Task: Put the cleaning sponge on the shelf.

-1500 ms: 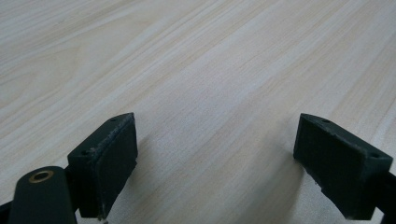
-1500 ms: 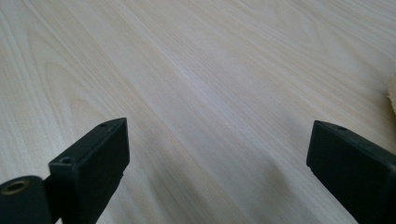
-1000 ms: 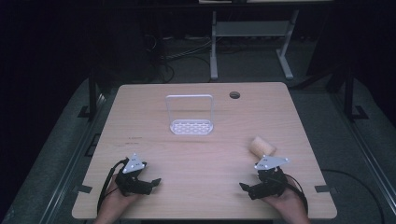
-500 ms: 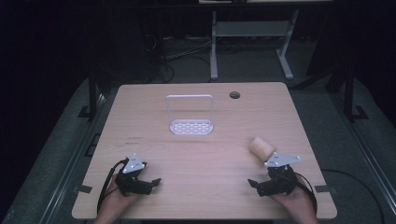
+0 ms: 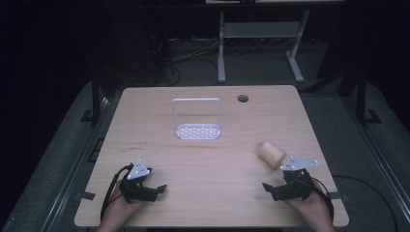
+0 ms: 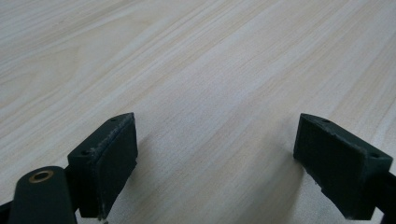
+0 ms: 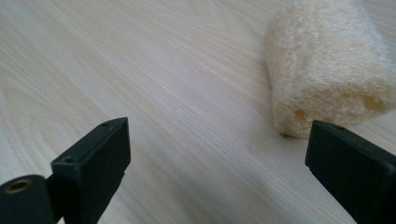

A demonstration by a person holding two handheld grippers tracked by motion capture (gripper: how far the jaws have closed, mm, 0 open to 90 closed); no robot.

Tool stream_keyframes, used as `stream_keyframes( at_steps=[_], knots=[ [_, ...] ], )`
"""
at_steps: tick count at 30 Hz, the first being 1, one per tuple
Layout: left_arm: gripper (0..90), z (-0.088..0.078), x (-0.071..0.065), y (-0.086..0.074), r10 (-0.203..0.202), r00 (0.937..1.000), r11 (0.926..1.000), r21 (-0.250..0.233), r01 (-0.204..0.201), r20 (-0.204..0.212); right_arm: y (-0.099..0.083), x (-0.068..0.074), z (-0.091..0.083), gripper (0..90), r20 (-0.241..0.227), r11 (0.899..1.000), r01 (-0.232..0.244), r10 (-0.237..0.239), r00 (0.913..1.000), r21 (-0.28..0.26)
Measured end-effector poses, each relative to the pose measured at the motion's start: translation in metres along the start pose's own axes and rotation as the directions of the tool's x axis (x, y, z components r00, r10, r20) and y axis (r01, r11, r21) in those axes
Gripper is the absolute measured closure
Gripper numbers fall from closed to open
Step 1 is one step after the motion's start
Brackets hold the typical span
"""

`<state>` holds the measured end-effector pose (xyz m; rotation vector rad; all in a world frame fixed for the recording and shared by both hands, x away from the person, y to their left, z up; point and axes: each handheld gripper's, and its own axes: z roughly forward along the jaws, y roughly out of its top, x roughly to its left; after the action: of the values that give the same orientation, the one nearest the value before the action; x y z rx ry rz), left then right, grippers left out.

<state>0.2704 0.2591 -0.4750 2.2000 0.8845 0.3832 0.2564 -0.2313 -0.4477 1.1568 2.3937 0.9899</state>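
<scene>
Left tool point(image 5: 162, 187) low on the tabletop point(image 5: 208, 159) — jaws spread, nothing between them. White rack point(image 5: 197, 120) stands mid-tabletop. Loofah roll point(image 5: 271, 154) lies right of centre, just beside the right tool point(image 5: 267, 186) — jaws wide apart, empty.

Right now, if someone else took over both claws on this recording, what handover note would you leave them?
Left claw: open, holding nothing, low over the near left of the table.
Right claw: open, holding nothing, at the near right.
Loofah roll: lies on its side on the table, just ahead and to the right of the right claw, untouched; in the right gripper view it sits beside the right jaw, not between the jaws.
White rack: stands upright mid-table, farther back, with nothing on it.
Done: nothing gripped yet.
Left: probably grip the loofah roll with the right claw; the white rack looks like a likely destination, though that is a guess.
</scene>
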Motion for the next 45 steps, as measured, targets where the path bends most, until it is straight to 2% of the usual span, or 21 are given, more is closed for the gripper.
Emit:
stream_keyframes(
  at_steps=[11, 27, 39, 45],
  knots=[
    [12.9, 0.000, 0.000, 0.000, 0.000, 1.0000, 1.0000, -0.001, 0.000, 0.000, -0.003, -0.010, -0.005, 6.6, 0.021, 0.999, -0.030, 0.031, 0.9993, -0.012],
    [12.9, 0.000, 0.000, 0.000, 0.000, 1.0000, 1.0000, -0.001, 0.000, 0.000, -0.006, -0.024, -0.009, 6.6, 0.053, 0.999, -0.048, 0.050, 0.9974, -0.023],
    [12.9, 0.000, 0.000, 0.000, 0.000, 1.0000, 1.0000, -0.001, 0.000, -0.001, -0.003, -0.041, -0.007, 6.6, 0.070, 0.998, -0.065, 0.066, 0.9954, -0.027],
    [12.9, 0.000, 0.000, 0.000, 0.000, 1.0000, 1.0000, 0.000, 0.000, 0.000, 0.001, -0.044, -0.005, 6.5, 0.069, 0.997, -0.074, 0.075, 0.9948, -0.025]
  ],
)
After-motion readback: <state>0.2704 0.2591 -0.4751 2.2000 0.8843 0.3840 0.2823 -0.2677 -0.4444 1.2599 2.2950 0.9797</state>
